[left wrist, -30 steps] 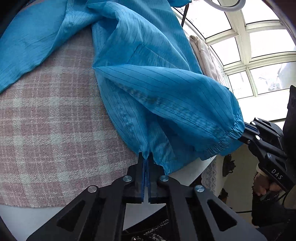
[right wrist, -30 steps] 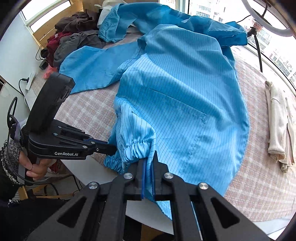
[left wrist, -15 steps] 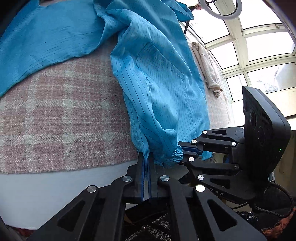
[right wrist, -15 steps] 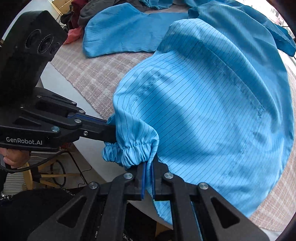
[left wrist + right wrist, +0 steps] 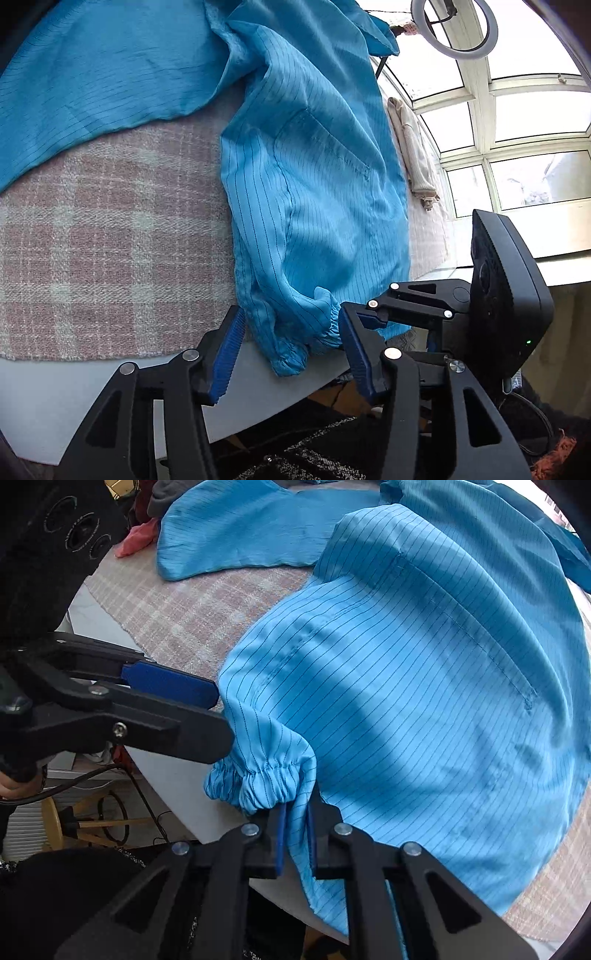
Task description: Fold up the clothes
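A blue pinstriped jacket (image 5: 314, 166) lies on a pink plaid cloth (image 5: 103, 251) over the table; it also fills the right wrist view (image 5: 424, 683). Its elastic sleeve cuff (image 5: 295, 347) hangs at the table's front edge. My left gripper (image 5: 291, 354) is open, its jaws wide on either side of the cuff, not pinching it. My right gripper (image 5: 295, 834) has its jaws slightly parted with jacket fabric between them, just below the gathered cuff (image 5: 258, 779). The left gripper's fingers (image 5: 170, 690) sit at the cuff's left side in the right wrist view.
A second plain blue garment (image 5: 92, 74) lies at the back left. A cream garment (image 5: 410, 147) lies folded near the windows. Dark and red clothes (image 5: 140, 539) are piled far left. A ring light (image 5: 454, 29) stands behind. The white table edge (image 5: 55, 387) is near me.
My left gripper has opened and let go of the sleeve edge. The right gripper's jaws have parted a little around the fabric. The cuff has dropped onto the table edge.
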`<state>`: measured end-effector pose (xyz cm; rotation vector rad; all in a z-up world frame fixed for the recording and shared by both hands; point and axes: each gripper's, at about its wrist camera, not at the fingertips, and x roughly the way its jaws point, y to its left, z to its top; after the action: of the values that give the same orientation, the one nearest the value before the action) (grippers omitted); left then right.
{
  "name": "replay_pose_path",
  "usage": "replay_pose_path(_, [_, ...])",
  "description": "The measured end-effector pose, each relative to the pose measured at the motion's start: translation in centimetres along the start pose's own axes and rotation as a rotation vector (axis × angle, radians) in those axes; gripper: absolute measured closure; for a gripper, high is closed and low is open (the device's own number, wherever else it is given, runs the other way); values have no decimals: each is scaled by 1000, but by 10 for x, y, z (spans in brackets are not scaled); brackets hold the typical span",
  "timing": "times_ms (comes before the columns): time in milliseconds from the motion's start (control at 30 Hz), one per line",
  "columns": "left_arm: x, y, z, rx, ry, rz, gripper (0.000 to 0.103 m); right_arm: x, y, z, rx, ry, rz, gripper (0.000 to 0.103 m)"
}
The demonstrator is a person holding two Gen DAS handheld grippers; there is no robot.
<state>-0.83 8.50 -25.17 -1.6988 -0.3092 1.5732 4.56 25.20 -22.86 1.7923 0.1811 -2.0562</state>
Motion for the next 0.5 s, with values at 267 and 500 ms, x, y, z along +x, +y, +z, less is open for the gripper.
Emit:
replay_pose_path(267, [16, -11, -1, 64, 4, 80, 97, -63, -18, 2, -40, -29, 12, 80])
replay_pose_path(500, [16, -23, -6, 108, -13, 126, 97, -126, -79, 143, 28, -253, -149, 48])
